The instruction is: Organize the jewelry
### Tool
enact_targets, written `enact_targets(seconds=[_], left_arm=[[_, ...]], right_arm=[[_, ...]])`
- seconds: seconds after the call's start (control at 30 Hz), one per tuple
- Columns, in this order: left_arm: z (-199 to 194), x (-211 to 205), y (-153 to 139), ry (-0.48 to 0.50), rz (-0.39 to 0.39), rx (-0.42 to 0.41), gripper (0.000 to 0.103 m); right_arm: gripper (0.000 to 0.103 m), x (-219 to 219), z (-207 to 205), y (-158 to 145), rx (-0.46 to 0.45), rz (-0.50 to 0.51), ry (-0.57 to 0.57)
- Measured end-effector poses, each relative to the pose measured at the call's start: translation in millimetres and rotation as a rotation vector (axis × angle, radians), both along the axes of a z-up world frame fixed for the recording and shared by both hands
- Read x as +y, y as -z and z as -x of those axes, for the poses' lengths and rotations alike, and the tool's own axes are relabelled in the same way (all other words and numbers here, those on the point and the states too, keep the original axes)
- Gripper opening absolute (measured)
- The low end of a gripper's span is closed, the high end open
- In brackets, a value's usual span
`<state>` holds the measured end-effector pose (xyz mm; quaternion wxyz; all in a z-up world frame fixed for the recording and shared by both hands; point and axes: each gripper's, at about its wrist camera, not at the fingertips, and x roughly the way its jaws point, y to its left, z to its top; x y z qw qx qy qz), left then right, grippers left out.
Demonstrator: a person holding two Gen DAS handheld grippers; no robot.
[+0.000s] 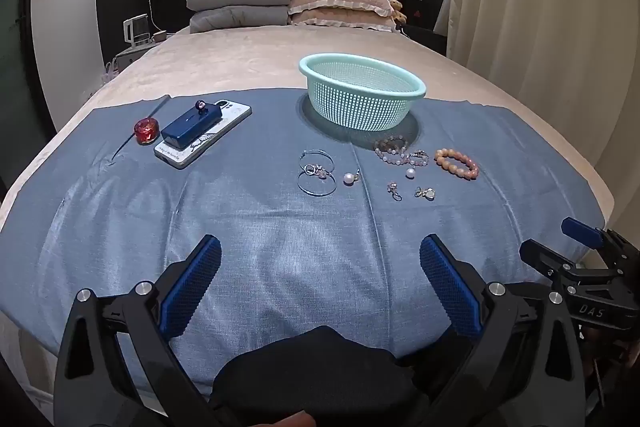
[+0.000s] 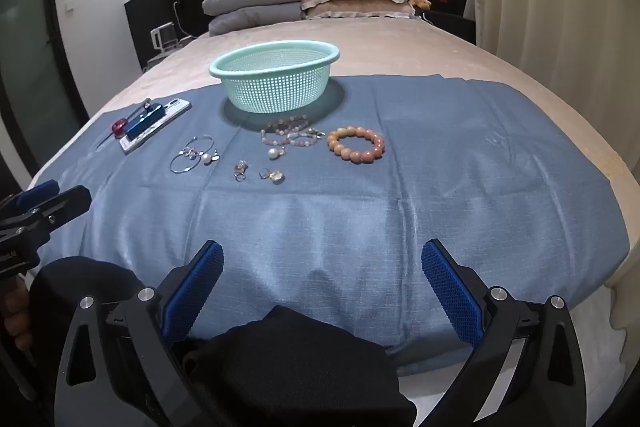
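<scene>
Both claws held low at the near edge of the bed (image 1: 248, 59), over the blue cloth (image 1: 280, 227). Left claw (image 1: 320, 267) released, blue pads spread wide, grasping nothing. Right claw (image 2: 322, 273) likewise released and bare, pads well apart; also seen side-on at the right edge of the left wrist view.

Jewelry scattered mid-cloth, well ahead of both claws:
- Orange bead bracelet (image 2: 356, 145), lying flat, farthest right of the group.
- Pink bead bracelet (image 2: 290, 133), tangled, just in front of the basket and just left of the orange one.
- Two silver hoops (image 1: 317, 171) to the left, with small rings between them.
- Pearl pendant (image 1: 349, 179) just right of the hoops; a second pearl (image 2: 274, 153) at the near side of the pink beads.
- Two small clasp earrings (image 2: 260, 173) nearest the claws.

Mint mesh basket (image 1: 362, 95) upright behind the jewelry, at the cloth's far edge; nothing visible inside.

Off to the left, apart from the jewelry: phone (image 1: 204, 139) lying flat, dark blue box (image 1: 191, 127) on top of it, small purple-topped item on the box, red glass jar (image 1: 146, 131) beside, thin dark stick (image 1: 140, 131) behind it.

Open cloth only between the claws and the jewelry. Pillows (image 1: 288, 1) and black headboard far behind; curtain (image 1: 540, 27) at right.
</scene>
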<state>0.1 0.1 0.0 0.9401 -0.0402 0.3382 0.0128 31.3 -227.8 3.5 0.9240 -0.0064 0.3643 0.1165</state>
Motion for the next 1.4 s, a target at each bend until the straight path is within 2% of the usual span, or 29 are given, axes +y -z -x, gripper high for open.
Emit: enact_targets(seconds=[0.27,1.4], left_arm=[[1.2,5.0,3.7,0.023,0.022,0.001,0.097],[-2.7,-0.9,3.5,0.028,0.011,0.018,0.097]], right_arm=[[0.095,-0.6,0.3,2.3,0.0,0.003,0.002],[0.095,2.4,-3.0,6.3,0.034,-0.002,-0.011]])
